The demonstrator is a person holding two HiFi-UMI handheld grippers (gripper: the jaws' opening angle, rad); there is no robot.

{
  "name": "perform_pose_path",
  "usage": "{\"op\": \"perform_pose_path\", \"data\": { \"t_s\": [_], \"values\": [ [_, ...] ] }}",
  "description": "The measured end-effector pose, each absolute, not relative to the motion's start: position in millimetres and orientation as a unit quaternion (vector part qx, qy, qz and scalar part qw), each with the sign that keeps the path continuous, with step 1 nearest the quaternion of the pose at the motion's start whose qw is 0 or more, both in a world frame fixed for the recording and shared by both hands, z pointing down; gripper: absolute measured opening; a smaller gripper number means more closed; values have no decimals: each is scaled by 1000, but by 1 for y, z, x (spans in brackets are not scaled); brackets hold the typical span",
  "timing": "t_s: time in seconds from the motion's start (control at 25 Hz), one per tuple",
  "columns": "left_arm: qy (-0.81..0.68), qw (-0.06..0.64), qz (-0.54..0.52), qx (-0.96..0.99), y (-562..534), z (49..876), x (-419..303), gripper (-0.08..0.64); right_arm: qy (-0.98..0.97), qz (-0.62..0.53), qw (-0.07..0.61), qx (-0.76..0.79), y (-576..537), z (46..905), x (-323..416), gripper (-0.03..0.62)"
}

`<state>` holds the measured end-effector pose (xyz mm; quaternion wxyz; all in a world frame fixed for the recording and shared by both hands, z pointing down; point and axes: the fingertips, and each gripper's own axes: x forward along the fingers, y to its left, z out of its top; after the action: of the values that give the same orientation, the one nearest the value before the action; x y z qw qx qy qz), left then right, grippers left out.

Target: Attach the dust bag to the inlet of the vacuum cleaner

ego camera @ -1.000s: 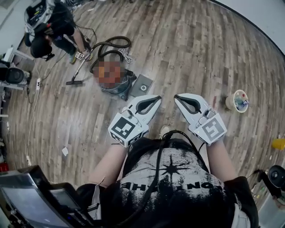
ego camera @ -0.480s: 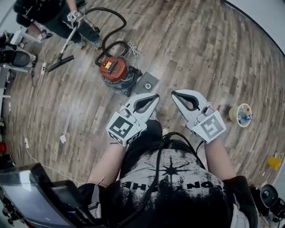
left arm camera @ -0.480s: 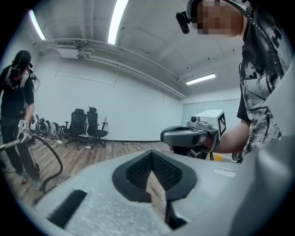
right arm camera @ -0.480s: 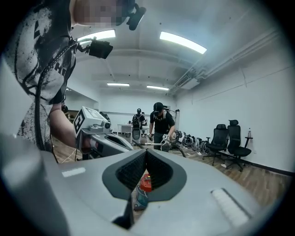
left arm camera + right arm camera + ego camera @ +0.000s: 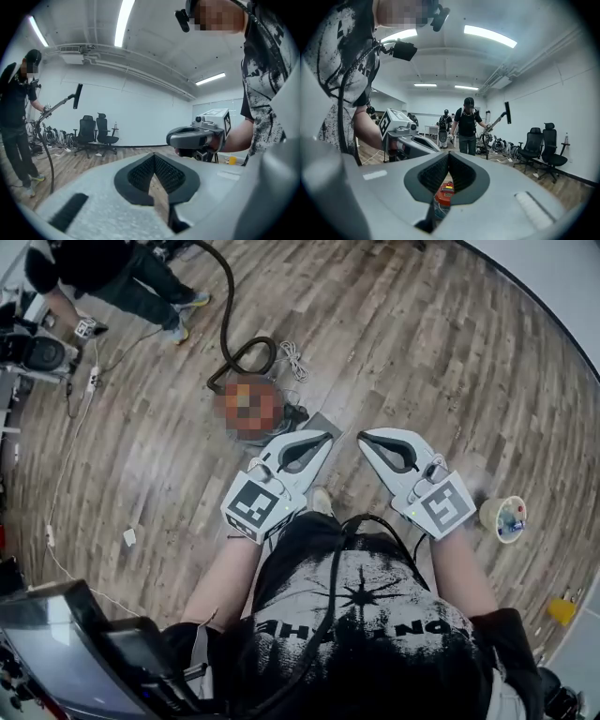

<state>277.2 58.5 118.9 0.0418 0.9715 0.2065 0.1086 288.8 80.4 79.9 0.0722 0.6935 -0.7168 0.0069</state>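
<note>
**A:** Item one, the hands: pose?

**B:** The left gripper (image 5: 328, 437) and right gripper (image 5: 362, 437) are held out side by side ahead of the wearer's chest. They sit close to level, with the tips angled slightly toward each other but not touching.

**A:** Jaws?

**B:** Left gripper (image 5: 153, 157): pads pressed together, nothing between them. Right gripper (image 5: 448, 154): the same, clenched on nothing. (The red seen through its jaw opening is the vacuum cleaner (image 5: 444, 193), on the floor beyond.)

**A:** Item two, the task's things?

**B:** The vacuum cleaner stands on the wooden floor (image 5: 422, 343), just ahead of the left gripper's tips. Its hose (image 5: 225, 315) runs up and away from it. The dust bag (image 5: 315, 420) is a flat grey piece lying on the floor against the vacuum's near side. It is partly hidden behind the left gripper, and neither gripper touches it.

**A:** Item three, sundries?

**B:** A cup (image 5: 503, 517) is low on the right, well apart from the vacuum. A standing person (image 5: 94, 263) is at the top left corner.

**A:** Item four, changes over the last second?

**B:** The grippers' pose and shut jaws are unchanged. The vacuum was up and to the left of the left gripper and now lies directly before its tips. The bag's round hole was in plain sight then and is now covered. The cup has dropped from beside the right gripper to below it. The standing person has slid toward the corner.
</note>
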Motion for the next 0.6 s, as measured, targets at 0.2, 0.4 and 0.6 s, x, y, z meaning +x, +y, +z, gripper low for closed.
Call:
{"op": "perform_pose_path", "data": {
  "t_s": [0.2, 0.4, 0.6],
  "values": [
    [191, 37, 104, 975, 19, 121, 299, 0, -723, 4, 68, 687, 42, 79, 313, 8],
    [157, 36, 110, 981, -9, 121, 305, 0, -747, -11, 75, 660, 11, 73, 327, 8],
    [102, 31, 115, 988, -23, 121, 309, 0, -782, -18, 76, 618, -6, 71, 348, 8]
  ]
}}
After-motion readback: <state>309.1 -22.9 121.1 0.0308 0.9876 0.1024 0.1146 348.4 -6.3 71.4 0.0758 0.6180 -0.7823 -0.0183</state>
